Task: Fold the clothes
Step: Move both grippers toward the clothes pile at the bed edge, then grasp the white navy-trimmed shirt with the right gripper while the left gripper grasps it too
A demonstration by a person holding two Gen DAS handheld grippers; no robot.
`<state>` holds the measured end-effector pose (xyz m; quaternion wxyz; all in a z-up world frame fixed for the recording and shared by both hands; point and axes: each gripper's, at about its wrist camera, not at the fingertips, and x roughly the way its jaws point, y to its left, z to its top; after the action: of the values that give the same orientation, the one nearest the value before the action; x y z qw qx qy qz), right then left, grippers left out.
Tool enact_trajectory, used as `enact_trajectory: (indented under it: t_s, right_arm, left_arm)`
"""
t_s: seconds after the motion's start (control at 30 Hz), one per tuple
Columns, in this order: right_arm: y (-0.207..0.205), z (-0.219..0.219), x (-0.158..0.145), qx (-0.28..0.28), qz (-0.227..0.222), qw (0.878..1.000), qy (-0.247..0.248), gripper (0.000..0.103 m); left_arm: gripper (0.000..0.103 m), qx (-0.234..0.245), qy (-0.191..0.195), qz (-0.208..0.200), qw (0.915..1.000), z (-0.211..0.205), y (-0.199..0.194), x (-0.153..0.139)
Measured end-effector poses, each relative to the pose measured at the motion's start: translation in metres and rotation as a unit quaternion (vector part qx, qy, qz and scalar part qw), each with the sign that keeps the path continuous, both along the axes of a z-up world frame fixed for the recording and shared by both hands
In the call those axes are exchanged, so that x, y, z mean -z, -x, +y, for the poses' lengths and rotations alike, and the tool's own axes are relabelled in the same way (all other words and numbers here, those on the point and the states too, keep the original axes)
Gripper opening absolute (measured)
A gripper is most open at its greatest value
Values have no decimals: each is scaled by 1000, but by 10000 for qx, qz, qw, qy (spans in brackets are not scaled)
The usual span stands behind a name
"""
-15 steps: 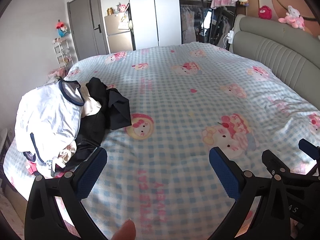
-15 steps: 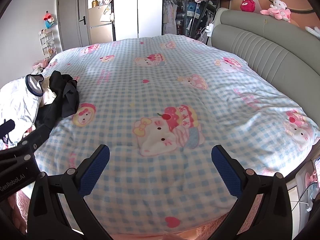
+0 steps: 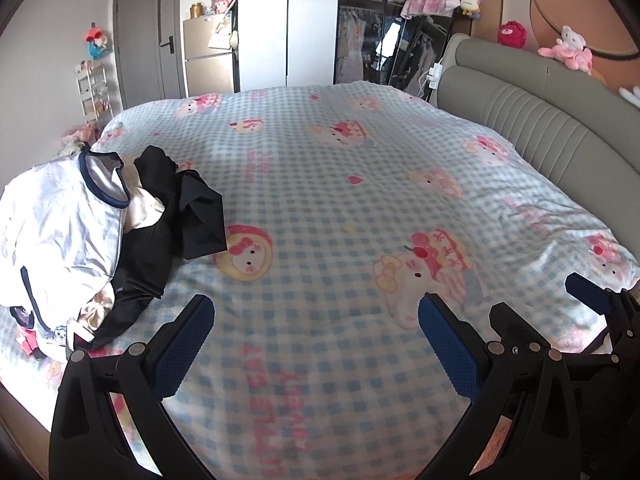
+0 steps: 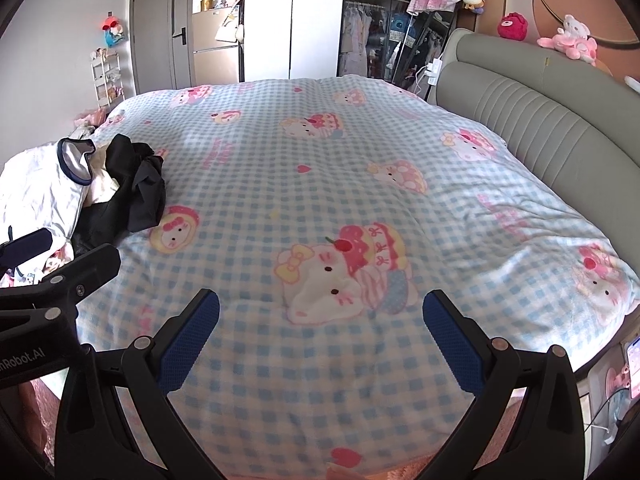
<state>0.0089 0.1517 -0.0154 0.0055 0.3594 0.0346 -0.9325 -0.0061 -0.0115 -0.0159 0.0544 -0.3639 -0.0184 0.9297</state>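
A heap of clothes lies on the bed's left side: a white shirt with navy trim [image 3: 60, 220] [image 4: 36, 196] and a crumpled black garment [image 3: 176, 216] [image 4: 136, 192] beside it. My left gripper [image 3: 316, 344] hovers open over the checked bedspread, just right of the heap, holding nothing. My right gripper [image 4: 320, 336] is open too, above the bed's near middle over a cartoon cat print. In the left wrist view the right gripper's fingers [image 3: 588, 292] show at the lower right; the left gripper's fingers [image 4: 36, 244] show at the left in the right wrist view.
The blue checked bedspread [image 3: 340, 184] covers a large bed with a grey padded headboard [image 3: 540, 120] on the right. Plush toys [image 3: 568, 46] sit on the headboard. A wardrobe [image 4: 376, 32], a fridge [image 3: 208, 56] and a door [image 3: 140, 36] stand beyond the far edge.
Both views have shifted slightly: the clothes heap sits a little further left and higher in the frames. Both grippers stay open and empty.
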Motion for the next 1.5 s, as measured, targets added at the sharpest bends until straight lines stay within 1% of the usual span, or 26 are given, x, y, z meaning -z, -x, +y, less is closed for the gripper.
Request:
enact_trajectory:
  t_s: [0.13, 0.23, 0.3, 0.43, 0.53, 0.6, 0.63, 0.67, 0.7, 0.77, 0.87, 0.93, 1.0, 1.03, 1.07, 1.1, 1.13, 1.17, 1.23, 1.27, 1.3, 1.33, 1.37, 1.4, 1.47, 1.5]
  right_arm:
    - [10, -9, -6, -193, 80, 9998, 61, 103]
    - [26, -32, -5, -586, -11, 9981, 196, 103]
    - [38, -50, -2, -875, -145, 9957, 273, 103]
    - [57, -103, 5, -1607, -352, 9858, 328, 103]
    - [66, -147, 8, -2203, -441, 9732, 499, 103]
    - [72, -178, 11, -2598, -522, 9624, 601, 101]
    - [77, -196, 17, -2807, -646, 9557, 611, 98]
    - [82, -214, 22, -3004, -769, 9488, 606, 89]
    - [87, -232, 27, -3168, -892, 9427, 550, 76]
    - [97, -263, 34, -3413, -1027, 9330, 494, 63]
    - [118, -305, 40, -3575, -1046, 9267, 504, 53]
    - [136, -332, 44, -3597, -1036, 9259, 514, 53]
    - [152, -355, 50, -3581, -1003, 9268, 524, 53]
    - [160, -363, 54, -3550, -1029, 9273, 592, 53]
    - [168, -370, 59, -3512, -1079, 9276, 672, 55]
    - [176, -375, 64, -3450, -1208, 9273, 807, 61]
    - [184, -379, 71, -3374, -1339, 9266, 985, 66]
    - [192, -384, 79, -3277, -1457, 9264, 1151, 75]
    - [205, -395, 93, -3120, -1669, 9251, 1379, 78]
    - [209, -399, 98, -3107, -1807, 9216, 1467, 78]
    - [213, -402, 104, -3093, -1944, 9178, 1556, 74]
    - [217, -406, 109, -3078, -2081, 9137, 1643, 64]
    - [219, -409, 111, -3087, -2154, 9109, 1692, 19]
    - [213, -410, 104, -3173, -2020, 9124, 1612, 5]
    - [202, -411, 91, -3356, -1744, 9141, 1465, 4]
    - [194, -411, 82, -3493, -1579, 9124, 1435, 3]
  left_arm:
    - [103, -197, -230, -39, 9995, -27, 1, 0]
    - [103, -438, -329, -67, 9985, -53, -1, 4]
    - [103, -682, -346, 9, 9971, -75, -7, 6]
    - [103, -1061, -281, 4, 9940, -121, -15, 10]
    - [103, -1451, -216, -54, 9892, -164, -15, 16]
    - [98, -1698, -218, -71, 9852, -193, -13, 20]
    - [96, -1822, -220, -79, 9830, -208, -13, 22]
    - [91, -1945, -198, -93, 9807, -221, -11, 24]
    - [82, -2081, -101, -125, 9780, -233, -7, 26]
    - [69, -2366, -70, -163, 9714, -260, 1, 30]
    - [62, -2718, -272, -149, 9619, -299, 10, 37]
    - [62, -2878, -433, -120, 9566, -317, 18, 41]
    - [64, -2915, -612, -32, 9546, -330, 26, 42]
    - [67, -2910, -701, -10, 9541, -335, 32, 44]
    - [77, -2900, -778, 4, 9539, -340, 39, 46]
    - [80, -2870, -811, -13, 9545, -343, 46, 49]
    - [80, -2840, -844, -30, 9551, -346, 53, 52]
    - [80, -2810, -877, -47, 9557, -349, 61, 55]
    - [80, -2805, -906, -105, 9555, -353, 75, 62]
    - [75, -2819, -906, -135, 9551, -354, 81, 65]
    - [59, -2831, -901, -142, 9547, -354, 84, 67]
    - [51, -2843, -900, -133, 9544, -355, 87, 69]
    - [40, -2852, -929, -46, 9540, -354, 85, 66]
    - [32, -2838, -1001, 103, 9536, -350, 80, 62]
    - [26, -2779, -911, 289, 9558, -342, 72, 57]
    - [22, -2737, -847, 350, 9574, -338, 69, 55]
